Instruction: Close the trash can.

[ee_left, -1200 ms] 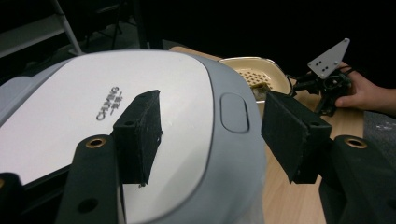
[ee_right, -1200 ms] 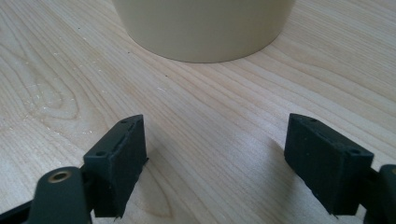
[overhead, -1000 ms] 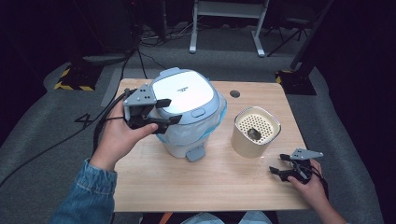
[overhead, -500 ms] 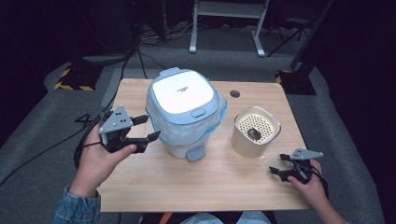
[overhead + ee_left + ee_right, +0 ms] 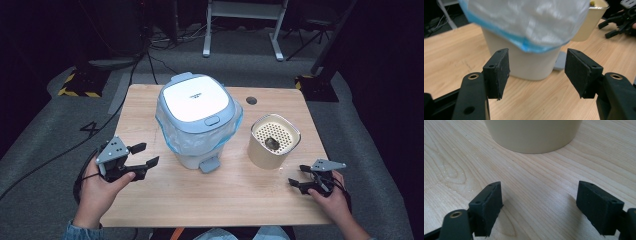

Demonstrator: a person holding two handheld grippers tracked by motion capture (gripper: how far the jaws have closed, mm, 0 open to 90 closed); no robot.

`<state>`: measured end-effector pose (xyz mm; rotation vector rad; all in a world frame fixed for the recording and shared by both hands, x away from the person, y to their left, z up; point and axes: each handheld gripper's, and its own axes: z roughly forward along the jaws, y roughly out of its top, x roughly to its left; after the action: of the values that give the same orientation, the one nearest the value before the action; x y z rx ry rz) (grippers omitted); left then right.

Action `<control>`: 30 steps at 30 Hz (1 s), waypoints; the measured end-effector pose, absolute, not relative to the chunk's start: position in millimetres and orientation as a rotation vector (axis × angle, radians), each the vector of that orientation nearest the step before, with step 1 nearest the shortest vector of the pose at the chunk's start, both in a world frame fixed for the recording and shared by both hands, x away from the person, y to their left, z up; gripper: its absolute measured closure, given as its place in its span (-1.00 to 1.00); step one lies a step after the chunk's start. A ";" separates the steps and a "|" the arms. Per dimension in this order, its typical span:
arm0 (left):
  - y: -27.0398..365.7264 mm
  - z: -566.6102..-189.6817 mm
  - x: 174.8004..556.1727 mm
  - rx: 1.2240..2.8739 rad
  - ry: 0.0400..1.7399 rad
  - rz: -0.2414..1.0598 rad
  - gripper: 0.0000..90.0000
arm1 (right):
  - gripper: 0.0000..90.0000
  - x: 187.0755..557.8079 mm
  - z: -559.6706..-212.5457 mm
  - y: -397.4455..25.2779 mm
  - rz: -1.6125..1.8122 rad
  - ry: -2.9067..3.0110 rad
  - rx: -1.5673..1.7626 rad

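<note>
- left gripper jaws wide, left of lidded bin, lined up to reach it
- right gripper jaws wide, idle beside cream tub, right of bin

Your wooden table stands on grey carpet in a dim room. At twelve o'clock you have a white metal frame; at ten o'clock, black cables and a yellow-black striped marking. Surroundings are dark.
</note>
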<state>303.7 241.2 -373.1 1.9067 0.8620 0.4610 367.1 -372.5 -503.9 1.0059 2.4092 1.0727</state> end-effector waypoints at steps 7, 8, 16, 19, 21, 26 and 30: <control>243.5 -410.1 300.8 1.901 0.942 0.469 -0.18 | -0.53 367.2 -503.9 -372.5 1.073 2.409 1.005; 243.5 -414.2 301.3 1.910 0.946 0.470 -0.19 | -0.53 367.2 -503.9 -372.5 1.073 2.409 1.006; 240.5 -449.8 303.9 1.979 1.009 0.469 -0.21 | -0.53 367.2 -503.9 -372.5 1.073 2.409 1.005; 239.5 -460.7 304.4 2.007 1.034 0.463 -0.21 | -0.53 367.2 -503.9 -372.5 1.073 2.409 1.005; 238.6 -467.9 305.1 2.040 1.040 0.455 -0.21 | -0.53 367.2 -503.9 -372.5 1.073 2.409 1.005; 235.0 -482.0 306.5 2.103 1.062 0.438 -0.22 | -0.53 367.2 -503.9 -372.5 1.073 2.409 1.005; 233.5 -489.9 306.5 2.130 1.090 0.406 -0.25 | -0.53 367.2 -503.9 -372.5 1.073 2.409 1.005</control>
<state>306.5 233.5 -489.9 2.1301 1.0900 0.4062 367.2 -372.5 -503.9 1.0052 2.4090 1.0728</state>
